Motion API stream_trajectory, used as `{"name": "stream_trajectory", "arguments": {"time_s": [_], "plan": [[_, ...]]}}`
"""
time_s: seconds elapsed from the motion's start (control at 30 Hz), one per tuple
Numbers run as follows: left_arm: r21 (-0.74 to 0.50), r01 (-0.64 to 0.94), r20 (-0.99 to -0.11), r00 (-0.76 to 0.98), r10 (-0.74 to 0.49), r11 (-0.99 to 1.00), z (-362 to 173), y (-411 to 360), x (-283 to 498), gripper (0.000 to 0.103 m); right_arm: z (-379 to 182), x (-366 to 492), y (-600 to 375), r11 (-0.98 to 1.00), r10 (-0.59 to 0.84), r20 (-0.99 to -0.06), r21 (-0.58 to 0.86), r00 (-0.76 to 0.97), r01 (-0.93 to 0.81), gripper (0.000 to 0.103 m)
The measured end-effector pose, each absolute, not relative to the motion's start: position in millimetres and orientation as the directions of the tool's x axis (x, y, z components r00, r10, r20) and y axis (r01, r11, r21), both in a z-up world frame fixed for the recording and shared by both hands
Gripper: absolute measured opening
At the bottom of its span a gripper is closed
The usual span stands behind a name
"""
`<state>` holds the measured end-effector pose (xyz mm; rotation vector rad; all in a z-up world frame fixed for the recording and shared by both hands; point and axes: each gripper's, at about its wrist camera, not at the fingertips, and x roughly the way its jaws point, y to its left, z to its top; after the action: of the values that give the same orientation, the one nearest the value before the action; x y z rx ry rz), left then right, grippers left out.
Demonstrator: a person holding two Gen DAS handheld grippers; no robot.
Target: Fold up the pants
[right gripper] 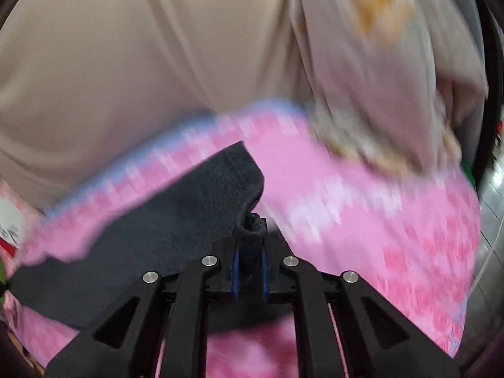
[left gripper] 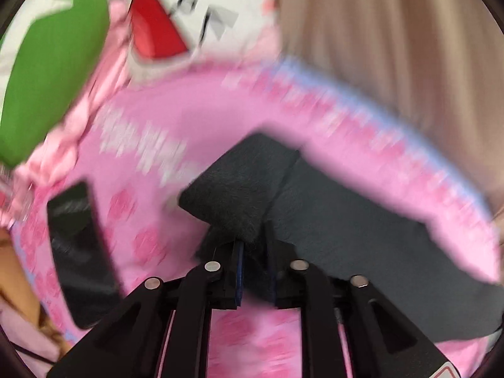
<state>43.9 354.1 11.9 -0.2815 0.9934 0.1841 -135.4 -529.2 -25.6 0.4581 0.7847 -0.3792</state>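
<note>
The dark grey pants (left gripper: 362, 220) lie stretched over a pink patterned bedcover (left gripper: 201, 119). My left gripper (left gripper: 253, 252) is shut on one corner of the pants, and the cloth bunches between its blue pads. My right gripper (right gripper: 250, 252) is shut on the other corner of the pants (right gripper: 163, 220), with a hemmed edge standing up above its fingers. Both views are blurred by motion. The pants hang between the two grippers a little above the bedcover (right gripper: 362, 195).
A black phone (left gripper: 78, 252) lies on the bedcover at the left. A green cushion (left gripper: 53, 72) and a white and red pillow (left gripper: 176, 22) sit beyond it. The person's beige clothing (right gripper: 157, 63) fills the far side. A metal surface (right gripper: 491, 220) shows at the right edge.
</note>
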Motion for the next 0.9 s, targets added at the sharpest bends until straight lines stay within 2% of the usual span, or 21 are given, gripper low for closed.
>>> {"name": "stream_trajectory", "arguments": {"time_s": [0.03,0.07,0.1,0.13,0.2,0.3,0.37,0.43,0.47,0.53,0.6,0.67,0.73,0.9], "plan": [[-0.159,-0.290,-0.867,0.498,0.008,0.944,-3.8,358.1,40.8,0.016,-40.2,-140.6,-532.4,0.823,-0.162,-0.774,0.237,0.612,0.517,0.014],[-0.185,-0.297,-0.866,0.500,-0.012,0.937,-8.0,361.5,34.5,0.017,-43.7,-152.8,-531.9,0.816,-0.172,-0.758,0.249,0.629,0.522,0.014],[-0.201,-0.310,-0.859,0.512,-0.015,0.929,-6.1,364.4,27.5,0.022,-39.5,-162.3,-529.5,0.808,-0.198,-0.739,0.248,0.644,0.534,0.028],[-0.200,-0.338,-0.849,0.528,0.009,0.920,2.1,367.1,16.7,0.028,-31.7,-172.8,-525.5,0.799,-0.240,-0.721,0.233,0.650,0.554,0.048],[-0.170,-0.387,-0.824,0.560,0.085,0.906,24.0,368.2,0.5,0.029,-9.3,-190.4,-511.4,0.802,-0.317,-0.663,0.194,0.678,0.565,0.061],[-0.140,-0.364,-0.743,0.653,0.145,0.921,74.0,352.3,-13.8,0.029,15.6,-192.1,-482.6,0.851,-0.268,-0.606,0.216,0.749,0.479,0.060],[-0.134,-0.274,-0.710,0.697,0.100,0.952,101.0,321.5,-4.2,0.038,27.6,-169.5,-449.1,0.898,-0.141,-0.576,0.268,0.805,0.349,0.060],[-0.121,-0.173,-0.693,0.720,0.042,0.978,110.4,280.4,17.9,0.073,32.1,-140.2,-413.3,0.931,-0.020,-0.565,0.291,0.825,0.222,0.055],[-0.106,-0.140,-0.688,0.725,0.029,0.984,108.7,262.7,26.9,0.074,33.3,-114.7,-380.8,0.947,0.081,-0.569,0.299,0.819,0.114,0.052],[-0.067,-0.092,-0.697,0.717,0.019,0.994,96.2,225.2,45.1,0.074,32.9,-78.2,-327.1,0.959,0.190,-0.584,0.284,0.789,-0.021,0.042],[-0.097,-0.040,-0.711,0.702,-0.041,0.994,79.5,200.8,53.9,0.073,30.5,-39.0,-261.7,0.954,0.290,-0.616,0.245,0.733,-0.172,0.034],[-0.162,-0.001,-0.717,0.687,-0.117,0.987,63.8,188.7,51.7,0.073,27.3,-2.5,-200.1,0.933,0.357,-0.642,0.207,0.678,-0.295,0.034],[-0.178,0.010,-0.714,0.687,-0.136,0.984,49.7,187.1,45.6,0.073,22.6,25.9,-143.4,0.915,0.381,-0.667,0.171,0.641,-0.367,0.034],[-0.123,-0.050,-0.690,0.723,-0.049,0.991,29.4,194.4,23.4,0.073,-5.4,91.4,-40.4,0.888,0.398,-0.726,0.152,0.561,-0.434,0.034]]}}
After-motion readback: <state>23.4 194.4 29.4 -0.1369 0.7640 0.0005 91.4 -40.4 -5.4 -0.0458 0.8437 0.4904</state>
